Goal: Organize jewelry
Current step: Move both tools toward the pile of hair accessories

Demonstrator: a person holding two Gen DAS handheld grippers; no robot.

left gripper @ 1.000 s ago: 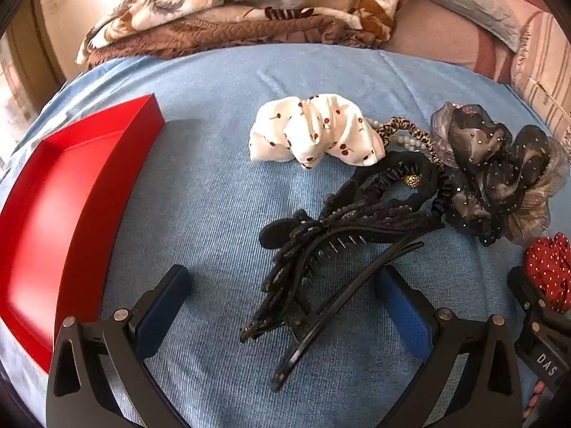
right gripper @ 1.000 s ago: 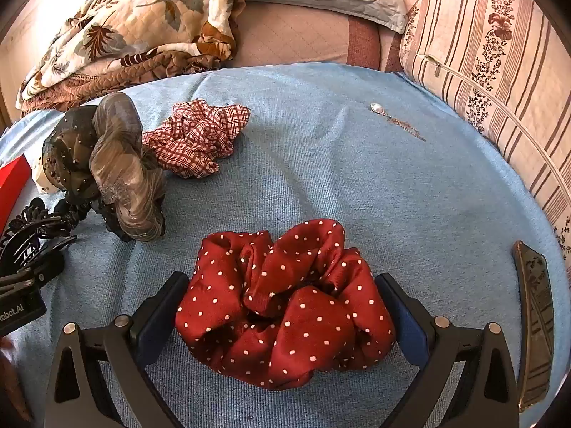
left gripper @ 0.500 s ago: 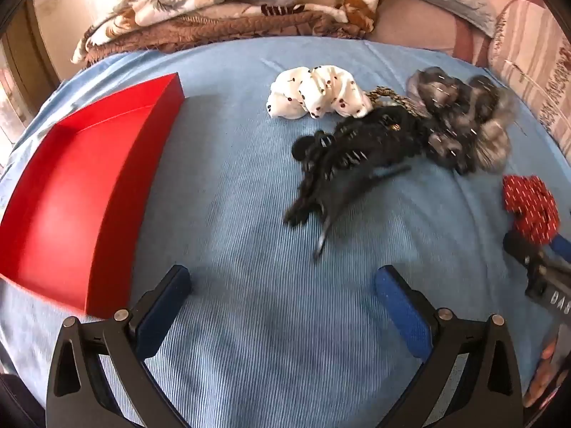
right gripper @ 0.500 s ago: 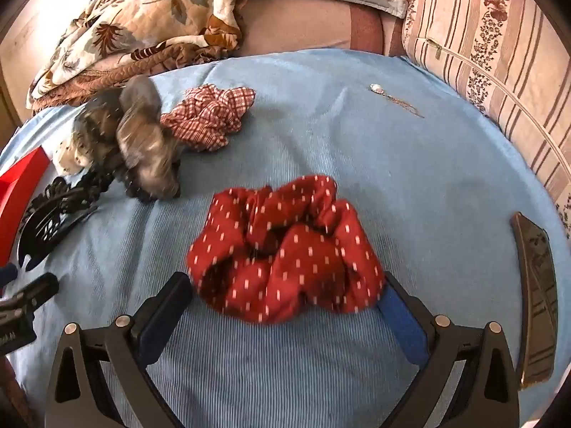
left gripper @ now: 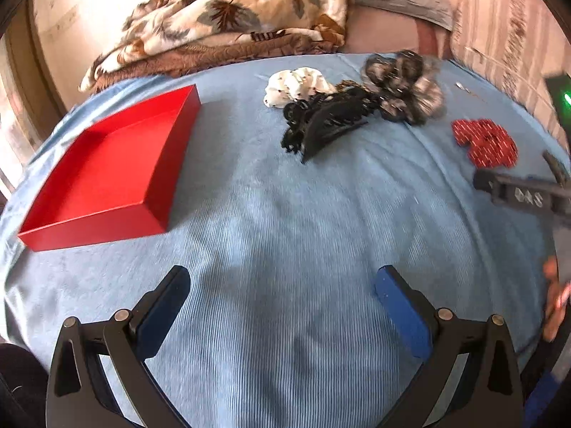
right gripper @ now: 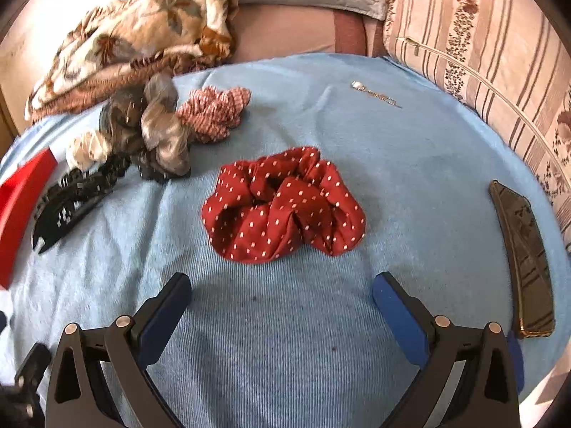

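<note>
Scrunchies and clips are sitting all over the blue bedspread, none of them in the tray. Nearest, the left gripper is hanging wide open over bare cloth, gripping nothing. The right gripper is gaping just as wide and just as empty, with the red dotted scrunchie lying a bit ahead of it at 12 o'clock, not touching the pads.

A phone is lying at 3 o'clock in the right view. The red tray is sitting at 10 o'clock in the left view, well apart from the pile. Further out at 1 o'clock the black clips are tangling with a white scrunchie and a dark sheer scrunchie. A plaid scrunchie is touching that sheer one, and a small chain is lying alone at 1 o'clock. A leafy blanket is bunching up at the back.
</note>
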